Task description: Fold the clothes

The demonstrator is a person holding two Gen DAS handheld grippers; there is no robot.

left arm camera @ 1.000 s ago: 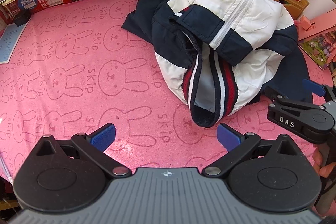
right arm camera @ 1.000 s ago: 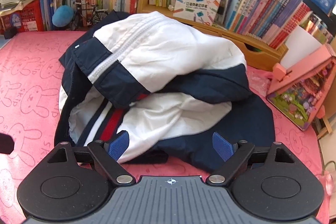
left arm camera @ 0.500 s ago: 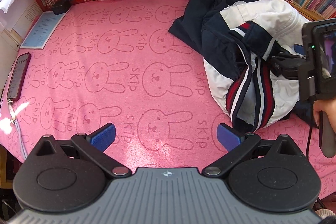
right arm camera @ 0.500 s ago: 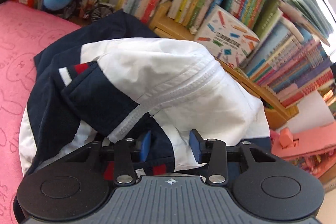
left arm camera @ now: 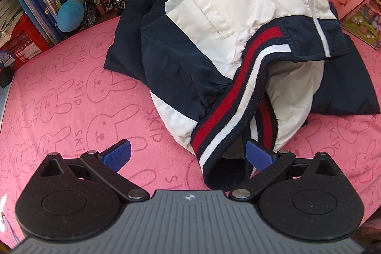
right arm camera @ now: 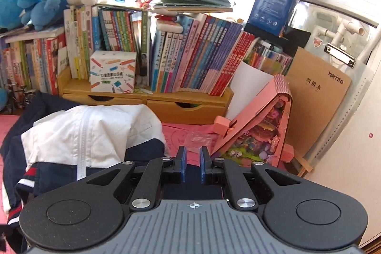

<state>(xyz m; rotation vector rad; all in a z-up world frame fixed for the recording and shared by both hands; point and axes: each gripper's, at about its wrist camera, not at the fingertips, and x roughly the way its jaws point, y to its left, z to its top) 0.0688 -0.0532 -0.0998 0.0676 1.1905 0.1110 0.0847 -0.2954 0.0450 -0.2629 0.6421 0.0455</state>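
No fold is seen to have been made: the navy and white windbreaker jacket with a red, white and navy ribbed hem [left arm camera: 238, 44] is heaped in a rumpled mound, and by that look the task is judged to be at its very start, with spreading flat and every fold left to do. The jacket is spread over the centre and right of the left wrist frame, on the pink towelling cloth printed with rabbit outlines [left arm camera: 71, 106] that covers the table. The striped hem hangs down to the lower centre of that frame, where the left gripper [left arm camera: 188, 155] is held wide open with nothing in it; the hem's end lies between the two blue pads, close against the right-hand pad [left arm camera: 258, 155], though contact cannot be made out. In the right wrist frame the jacket fills the lower left, with navy cloth reaching under the gripper body. The right gripper [right arm camera: 191, 167] is drawn nearly closed, a narrow gap left between its pads, and dark navy fabric is seen in that gap, so a pinch of the jacket is judged to be held.
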